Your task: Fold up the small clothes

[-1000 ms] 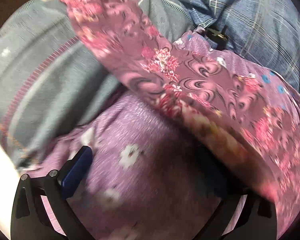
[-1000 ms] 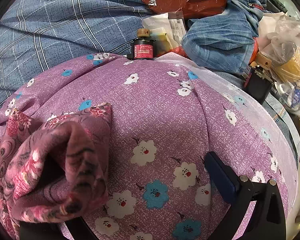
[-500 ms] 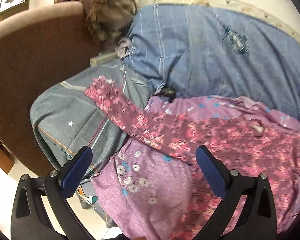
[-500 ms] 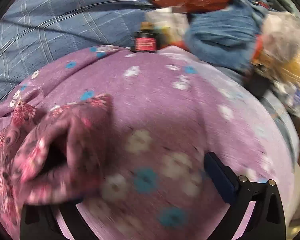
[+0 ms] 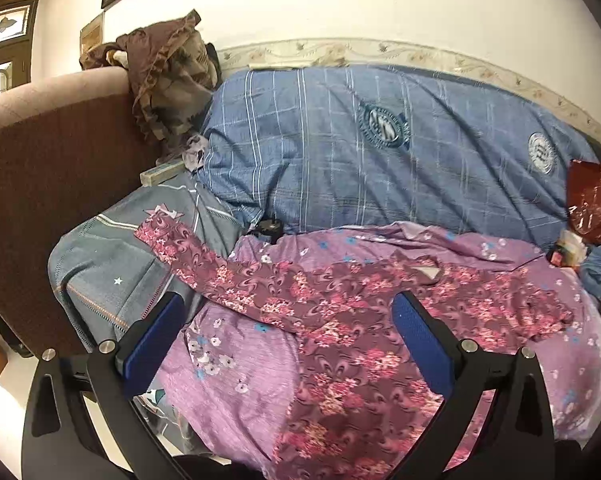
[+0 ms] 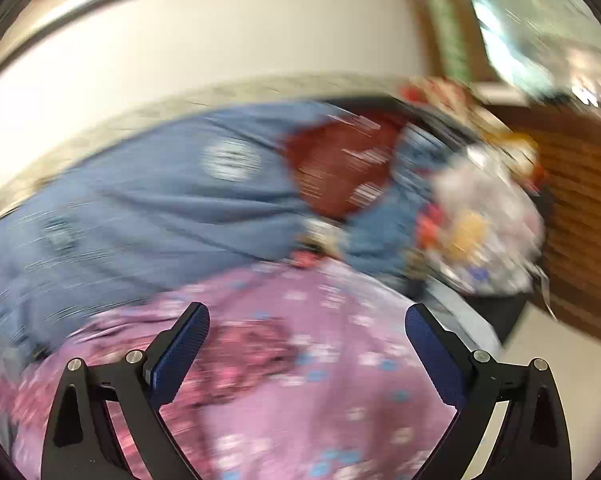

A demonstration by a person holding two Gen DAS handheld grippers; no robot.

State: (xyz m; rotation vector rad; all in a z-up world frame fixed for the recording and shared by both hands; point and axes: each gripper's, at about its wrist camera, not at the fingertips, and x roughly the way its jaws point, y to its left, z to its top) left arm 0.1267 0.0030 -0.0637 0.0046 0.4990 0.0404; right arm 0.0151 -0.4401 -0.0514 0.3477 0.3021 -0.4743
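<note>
The left wrist view is sharp: the maroon floral garment (image 5: 340,312) lies spread across the purple flowered sheet (image 5: 236,352) at lower centre, left gripper (image 5: 288,320) wide and empty. The right wrist view is blurred — right gripper (image 6: 306,334) spread wide, holding nothing — above the sheet.

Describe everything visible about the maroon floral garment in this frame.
The maroon floral garment is thin, soft-looking fabric printed with dark swirls and pink flower clusters. It lies spread flat, unfolded, on the purple flowered sheet, neck opening up, both long sleeves outstretched; one sleeve end reaches onto the grey bedding. Neither the left gripper nor the right gripper holds it.
</note>
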